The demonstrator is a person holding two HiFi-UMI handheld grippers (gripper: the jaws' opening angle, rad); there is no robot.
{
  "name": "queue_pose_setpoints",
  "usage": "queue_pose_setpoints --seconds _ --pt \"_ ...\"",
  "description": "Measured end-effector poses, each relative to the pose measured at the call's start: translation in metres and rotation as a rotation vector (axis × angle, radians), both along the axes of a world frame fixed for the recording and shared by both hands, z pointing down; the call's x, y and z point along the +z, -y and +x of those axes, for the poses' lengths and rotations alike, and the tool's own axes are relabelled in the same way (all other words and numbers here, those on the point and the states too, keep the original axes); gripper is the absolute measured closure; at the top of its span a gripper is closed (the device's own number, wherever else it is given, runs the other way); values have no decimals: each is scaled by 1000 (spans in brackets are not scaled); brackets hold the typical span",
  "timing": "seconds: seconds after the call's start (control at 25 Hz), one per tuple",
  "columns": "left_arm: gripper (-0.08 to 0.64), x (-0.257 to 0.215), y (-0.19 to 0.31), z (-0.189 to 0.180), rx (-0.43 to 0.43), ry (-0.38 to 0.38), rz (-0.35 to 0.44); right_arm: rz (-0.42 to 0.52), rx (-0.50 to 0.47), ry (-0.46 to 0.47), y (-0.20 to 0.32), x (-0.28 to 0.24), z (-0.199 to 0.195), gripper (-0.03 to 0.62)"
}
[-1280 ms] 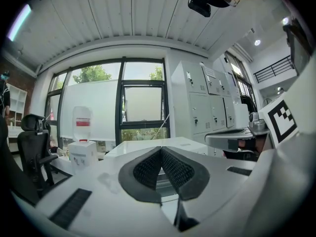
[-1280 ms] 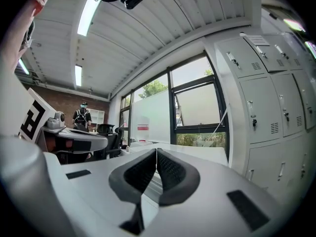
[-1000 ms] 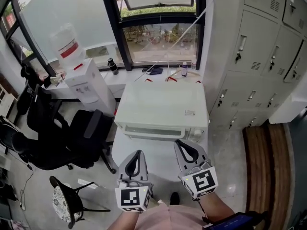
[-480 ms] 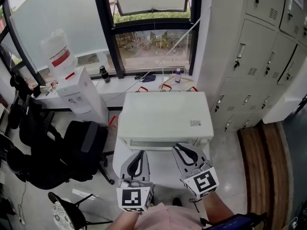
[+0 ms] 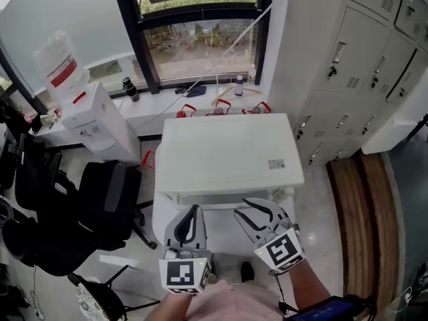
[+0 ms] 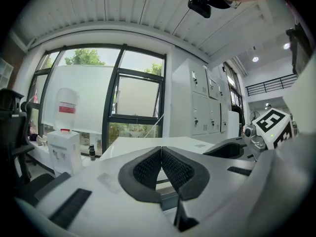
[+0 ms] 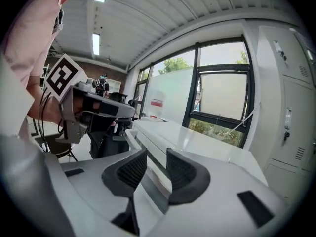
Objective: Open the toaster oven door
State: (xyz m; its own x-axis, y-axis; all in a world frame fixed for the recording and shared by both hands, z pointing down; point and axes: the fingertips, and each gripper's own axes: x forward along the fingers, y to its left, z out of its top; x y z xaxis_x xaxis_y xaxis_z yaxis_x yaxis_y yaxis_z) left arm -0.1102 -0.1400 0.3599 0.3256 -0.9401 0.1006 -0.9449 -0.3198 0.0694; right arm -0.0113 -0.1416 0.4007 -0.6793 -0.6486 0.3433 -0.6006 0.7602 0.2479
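The white toaster oven (image 5: pixel 227 154) stands on a small white table, seen from above; its front edge with the door (image 5: pixel 221 197) faces me. My left gripper (image 5: pixel 194 211) hovers just before the front's left part, its jaws shut together with nothing between them (image 6: pixel 161 149). My right gripper (image 5: pixel 258 204) sits at the front's right part, jaws apart. In the right gripper view the oven's front edge (image 7: pixel 148 154) runs through the gap of the right gripper (image 7: pixel 157 158). I cannot tell whether the pads touch it. The oven top (image 6: pixel 148 143) lies beyond the left jaws.
A water dispenser (image 5: pixel 90 122) and a black office chair (image 5: pixel 100 206) stand at the left. Grey lockers (image 5: pixel 348 79) line the right wall. The windowsill (image 5: pixel 200 99) behind the oven holds small bottles and cables. A wooden floor strip (image 5: pixel 364 199) runs at the right.
The head view has swung closer over the oven. Both grippers have come up to the oven's front edge, and the right jaws stand wider apart.
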Motion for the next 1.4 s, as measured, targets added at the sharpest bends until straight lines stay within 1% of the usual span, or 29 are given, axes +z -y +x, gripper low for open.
queue_pose_setpoints --seconds 0.16,0.32,0.48,0.6,0.72,0.84,0.96,1.12,1.4 --pt "548 11 4 -4 0 -18 -24 -44 -20 -64 3 20 1 466" --pt "546 18 7 -9 -8 -27 -39 -62 -27 -113 4 30 2 459" --pt "546 18 8 -14 -17 -32 -36 -71 -39 -184 4 36 1 451" --pt "546 16 7 -15 -19 -35 -31 -69 -21 -234 6 39 2 454" --pt "546 14 5 -17 -22 -41 -28 -87 -17 -283 7 41 2 463" --pt "546 15 4 -21 -26 -49 -35 -108 -42 -349 7 43 1 472" --pt "546 16 3 -25 -34 -64 -41 -109 -80 -428 7 45 0 483" --pt "546 17 2 -30 -48 -86 -51 -136 -122 -449 3 47 -1 494" --pt "546 11 0 -32 -61 -74 -36 -144 -137 -426 -11 49 0 499"
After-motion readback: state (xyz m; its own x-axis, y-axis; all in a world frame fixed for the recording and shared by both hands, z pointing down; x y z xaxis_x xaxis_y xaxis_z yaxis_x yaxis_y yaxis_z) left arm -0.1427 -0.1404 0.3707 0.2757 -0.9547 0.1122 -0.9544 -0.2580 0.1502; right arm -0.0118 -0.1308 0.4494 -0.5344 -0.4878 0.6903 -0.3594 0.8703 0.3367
